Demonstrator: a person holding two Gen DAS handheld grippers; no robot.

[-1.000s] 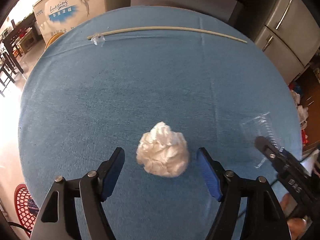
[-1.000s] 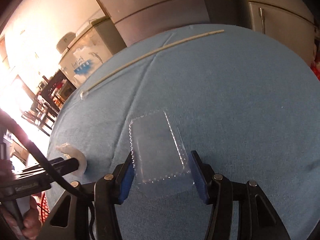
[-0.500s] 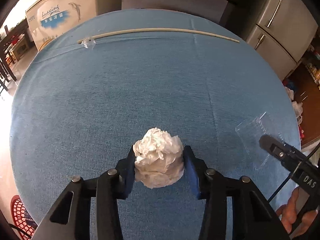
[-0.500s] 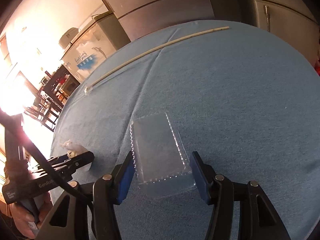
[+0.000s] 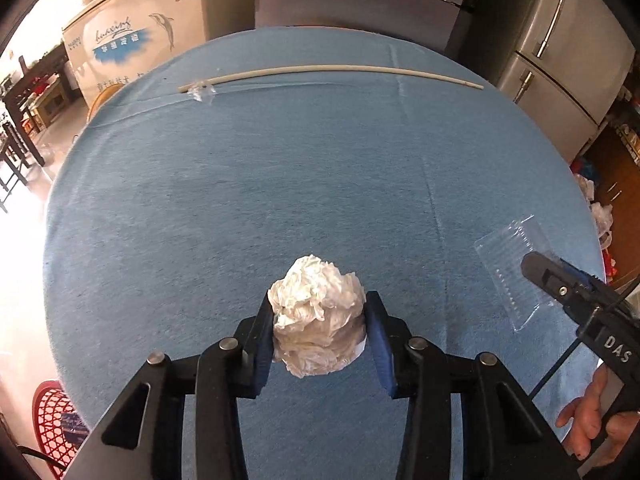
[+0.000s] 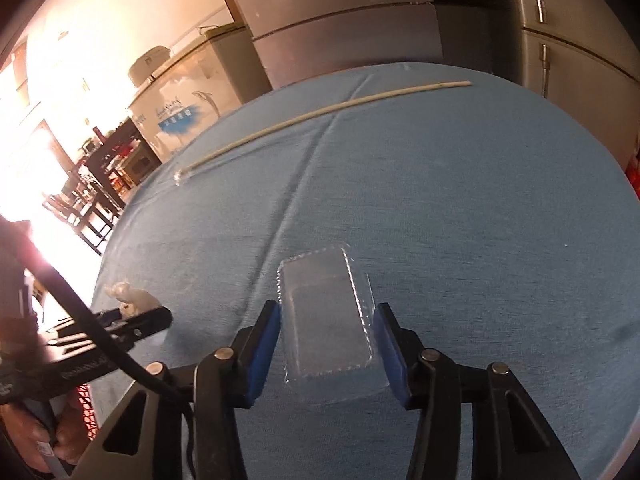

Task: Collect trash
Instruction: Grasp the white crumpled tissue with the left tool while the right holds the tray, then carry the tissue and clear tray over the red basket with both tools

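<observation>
On blue cloth (image 5: pixel 240 200), left tongs (image 5: pixel 320 328) pinch tissue wad (image 5: pixel 318 314); right tongs (image 6: pixel 328 340), closing, straddle clear tray (image 6: pixel 326 316).

Crumpled matt white paper ball (image 5: pixel 318 314), clear glossy plastic tray (image 6: pixel 328 316), matt blue cloth tablecloth (image 5: pixel 260 200).

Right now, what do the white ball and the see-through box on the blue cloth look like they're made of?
White ball: probably tissue or thin paper, matte, with soft crumpled folds. See-through box: likely thin clear plastic, glossy; the blue cloth shows through it and its rim is crimped. Cloth: looks like woven fabric, matte, creased.
</observation>
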